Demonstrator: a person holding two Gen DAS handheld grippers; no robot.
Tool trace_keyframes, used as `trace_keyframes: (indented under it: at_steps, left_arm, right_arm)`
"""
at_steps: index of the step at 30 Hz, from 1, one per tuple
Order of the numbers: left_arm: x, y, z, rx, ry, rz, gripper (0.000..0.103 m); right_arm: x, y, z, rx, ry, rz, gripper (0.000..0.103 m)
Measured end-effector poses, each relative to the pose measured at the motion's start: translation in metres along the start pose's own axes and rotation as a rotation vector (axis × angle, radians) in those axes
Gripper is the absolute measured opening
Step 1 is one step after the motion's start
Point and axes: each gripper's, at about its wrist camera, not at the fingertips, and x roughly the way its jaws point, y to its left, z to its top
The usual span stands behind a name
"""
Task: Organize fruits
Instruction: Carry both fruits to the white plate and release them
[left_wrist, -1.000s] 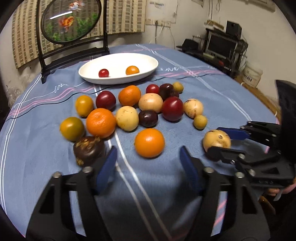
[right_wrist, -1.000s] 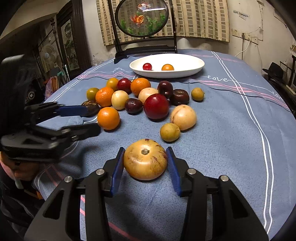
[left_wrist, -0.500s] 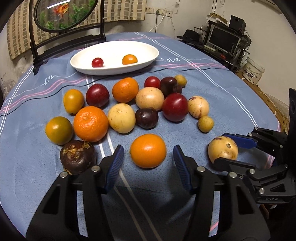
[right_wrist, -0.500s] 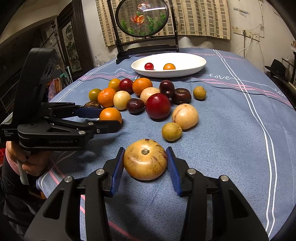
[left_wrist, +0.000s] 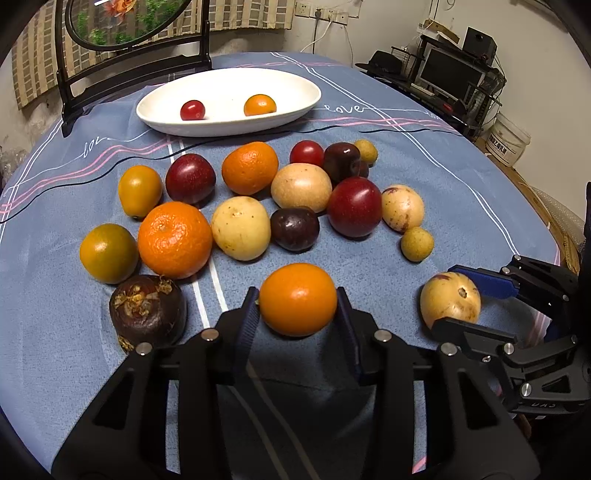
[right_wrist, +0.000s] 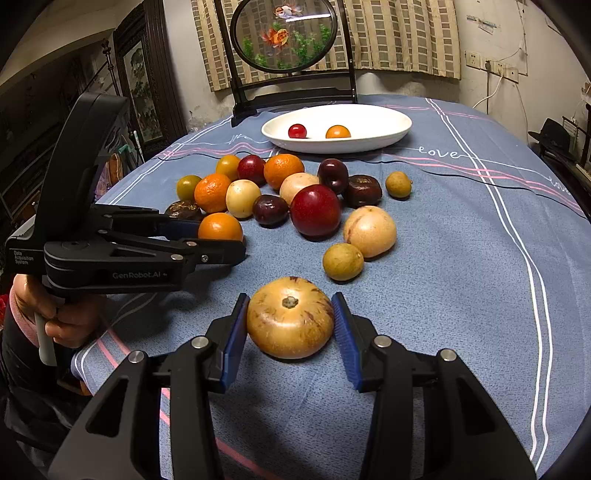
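A smooth orange (left_wrist: 297, 299) lies on the blue cloth nearest the left wrist camera. My left gripper (left_wrist: 297, 295) is closing on it, and both blue pads touch its sides. In the right wrist view a tan speckled fruit (right_wrist: 290, 317) sits between the pads of my right gripper (right_wrist: 290, 308), which is shut on it while it rests on the cloth. That view also has the left gripper (right_wrist: 221, 240) around the orange (right_wrist: 220, 226). The white oval dish (left_wrist: 229, 92) at the back holds a small red fruit (left_wrist: 192, 110) and a small orange one (left_wrist: 260, 105).
Several loose fruits lie clustered mid-table: a mandarin (left_wrist: 174, 239), a red plum (left_wrist: 354, 206), a pale round fruit (left_wrist: 241, 227) and a dark mangosteen (left_wrist: 147, 311). A round framed screen (right_wrist: 286, 35) stands behind the dish. A person's hand (right_wrist: 55, 317) holds the left gripper's handle.
My left gripper came forward over the smooth orange and narrowed from wide open until its pads reached the fruit. The right gripper and its tan fruit stayed still.
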Motion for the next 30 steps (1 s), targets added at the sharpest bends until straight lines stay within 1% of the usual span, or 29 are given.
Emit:
trace_keyframes:
  at_steps: [5, 8, 11, 14, 17, 19, 21, 23, 26, 28, 30]
  left_arm:
    - [-0.004, 0.002, 0.0, -0.009, -0.007, -0.008, 0.041]
    - [-0.014, 0.004, 0.005, -0.011, -0.025, -0.024, 0.041]
    - [-0.028, 0.01, 0.018, -0.016, -0.06, -0.042, 0.041]
    - [-0.035, 0.016, 0.036, -0.012, -0.075, -0.037, 0.041]
    - [-0.038, 0.025, 0.067, -0.006, -0.095, -0.017, 0.041]
    - [-0.035, 0.032, 0.094, -0.002, -0.122, 0.021, 0.041]
    - [-0.026, 0.041, 0.122, -0.015, -0.134, 0.043, 0.041]
    - [-0.014, 0.052, 0.147, -0.034, -0.14, 0.057, 0.041]
    - [0.014, 0.073, 0.184, -0.076, -0.124, 0.079, 0.041]
    - [0.032, 0.086, 0.198, -0.103, -0.106, 0.096, 0.041]
    - [0.053, 0.1, 0.213, -0.132, -0.08, 0.119, 0.041]
  right_arm:
    - [0.003, 0.002, 0.002, -0.009, 0.023, -0.016, 0.045]
    - [0.004, 0.002, 0.009, -0.003, 0.028, -0.005, 0.045]
    - [0.002, 0.001, 0.026, 0.0, 0.0, 0.014, 0.045]
    - [0.003, -0.004, 0.054, 0.0, -0.039, 0.008, 0.045]
    - [0.009, -0.012, 0.084, 0.004, -0.073, -0.001, 0.045]
    - [0.018, -0.024, 0.111, 0.019, -0.09, -0.026, 0.045]
    - [0.035, -0.041, 0.14, 0.052, -0.095, -0.047, 0.045]
    - [0.052, -0.054, 0.159, 0.085, -0.088, -0.06, 0.045]
    - [0.086, -0.074, 0.19, 0.114, -0.06, -0.073, 0.045]
    - [0.104, -0.08, 0.2, 0.113, -0.048, -0.093, 0.045]
    - [0.126, -0.087, 0.213, 0.118, -0.017, -0.097, 0.045]
